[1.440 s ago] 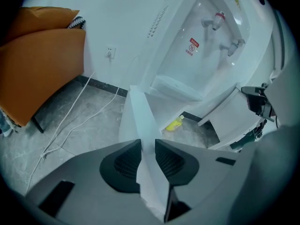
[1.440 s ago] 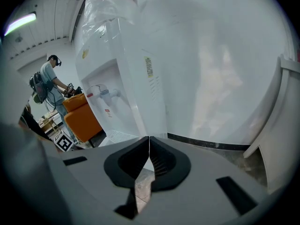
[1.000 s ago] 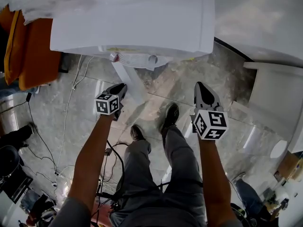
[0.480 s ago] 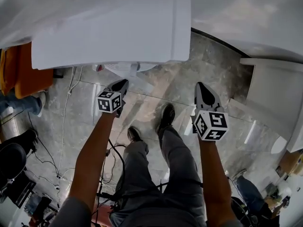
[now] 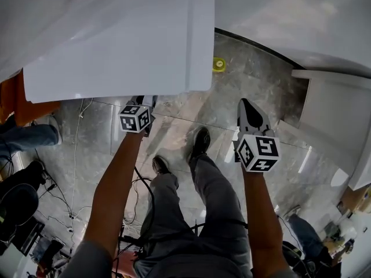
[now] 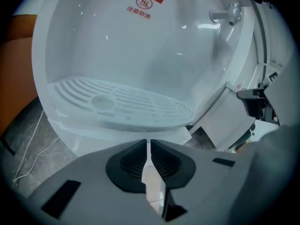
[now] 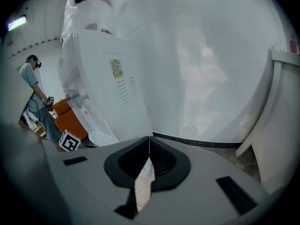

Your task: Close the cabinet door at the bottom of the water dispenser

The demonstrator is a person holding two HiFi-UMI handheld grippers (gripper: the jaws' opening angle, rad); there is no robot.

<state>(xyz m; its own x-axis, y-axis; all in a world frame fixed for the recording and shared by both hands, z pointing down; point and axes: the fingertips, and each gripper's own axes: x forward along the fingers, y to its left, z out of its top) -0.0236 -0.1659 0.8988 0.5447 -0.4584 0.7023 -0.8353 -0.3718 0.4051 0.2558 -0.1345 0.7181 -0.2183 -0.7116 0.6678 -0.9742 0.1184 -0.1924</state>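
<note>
- Head view: left gripper (image 5: 145, 105) at the front of the tall white plastic water dispenser (image 5: 116, 39); right gripper (image 5: 246, 108) to the dispenser's right.
- Left gripper view: fingers almost together, empty; white cabinet door (image 6: 224, 125) at the dispenser's base apparently ajar, closing still to do.
- Right gripper view: fingers together, empty.

Bright, even indoor light. The water dispenser (image 5: 116, 39) is nearly overexposed in the head view, w/ soft haze on its white top. The glossy floor (image 5: 255, 86) below it carries pale reflections. Both gripper views: strong fisheye bend, dark corners; the left one looks milky and soft close to the dispenser.
</note>
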